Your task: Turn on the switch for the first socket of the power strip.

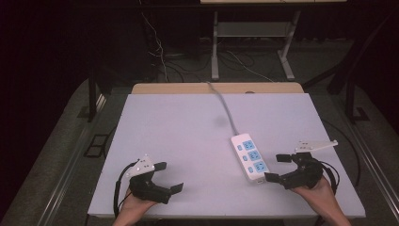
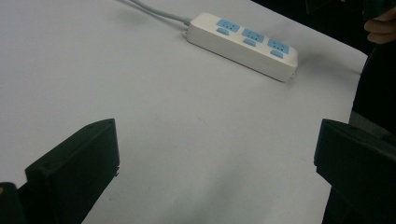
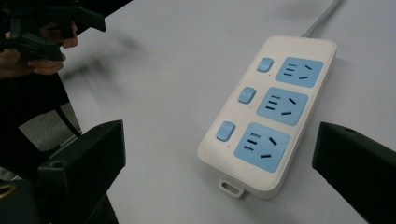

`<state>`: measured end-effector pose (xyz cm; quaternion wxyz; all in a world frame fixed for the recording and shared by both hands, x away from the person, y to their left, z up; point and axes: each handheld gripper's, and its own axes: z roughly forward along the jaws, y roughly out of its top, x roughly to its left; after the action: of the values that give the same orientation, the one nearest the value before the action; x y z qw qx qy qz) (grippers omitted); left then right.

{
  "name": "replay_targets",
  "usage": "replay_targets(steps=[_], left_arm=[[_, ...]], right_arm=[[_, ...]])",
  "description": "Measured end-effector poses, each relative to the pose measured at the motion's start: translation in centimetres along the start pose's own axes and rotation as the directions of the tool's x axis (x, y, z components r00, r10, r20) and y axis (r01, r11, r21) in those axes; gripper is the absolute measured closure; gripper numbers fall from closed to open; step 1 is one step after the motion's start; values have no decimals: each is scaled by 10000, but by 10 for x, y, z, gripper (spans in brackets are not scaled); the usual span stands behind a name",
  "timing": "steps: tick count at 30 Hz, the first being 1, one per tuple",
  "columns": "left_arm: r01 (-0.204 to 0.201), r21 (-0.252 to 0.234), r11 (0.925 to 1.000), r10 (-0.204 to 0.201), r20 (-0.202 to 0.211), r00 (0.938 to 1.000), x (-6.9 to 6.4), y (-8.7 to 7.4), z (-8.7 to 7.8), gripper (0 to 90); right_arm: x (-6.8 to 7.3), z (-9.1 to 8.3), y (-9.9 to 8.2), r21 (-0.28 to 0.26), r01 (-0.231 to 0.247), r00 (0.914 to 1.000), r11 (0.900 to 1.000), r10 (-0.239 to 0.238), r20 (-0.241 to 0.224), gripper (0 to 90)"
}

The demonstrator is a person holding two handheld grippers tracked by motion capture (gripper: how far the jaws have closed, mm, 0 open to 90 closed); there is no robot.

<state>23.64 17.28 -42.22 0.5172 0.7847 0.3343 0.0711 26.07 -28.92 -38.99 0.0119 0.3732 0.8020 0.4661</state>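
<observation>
A white power strip (image 1: 250, 157) with three blue sockets and three blue switches lies flat on the white table top (image 1: 188, 141), right of centre; its grey cable (image 1: 226, 106) runs to the far edge. My right gripper (image 1: 278, 167) stands open just right of the strip's near end, one jaw almost at its corner. In the right gripper view the power strip (image 3: 268, 112) lies between and beyond the spread jaws. My left gripper (image 1: 168, 177) is open near the front left edge, holding nothing. The left gripper view has the power strip (image 2: 243, 43) far off.
A wooden strip (image 1: 216, 88) borders the table's far edge. Behind it stands a desk frame (image 1: 251, 42) with loose cables on the dark floor. The other hand and its gripper (image 3: 37, 32) appear at the upper left of the right gripper view.
</observation>
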Motion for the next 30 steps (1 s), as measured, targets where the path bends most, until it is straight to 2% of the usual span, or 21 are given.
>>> replay_targets(steps=[12, 30], left_arm=[[37, -6, 10000, -37, -3, 10000, 0, 0, 0, 0], [4, 26, 10000, -4, 17, 10000, 0, 0, 0, 0]], right_arm=[[1, 6, 16, 419, 275, 9996, 9987, -272, -84, 22], [0, 14, 43, 1113, 671, 9976, 9915, -651, -217, 22]])
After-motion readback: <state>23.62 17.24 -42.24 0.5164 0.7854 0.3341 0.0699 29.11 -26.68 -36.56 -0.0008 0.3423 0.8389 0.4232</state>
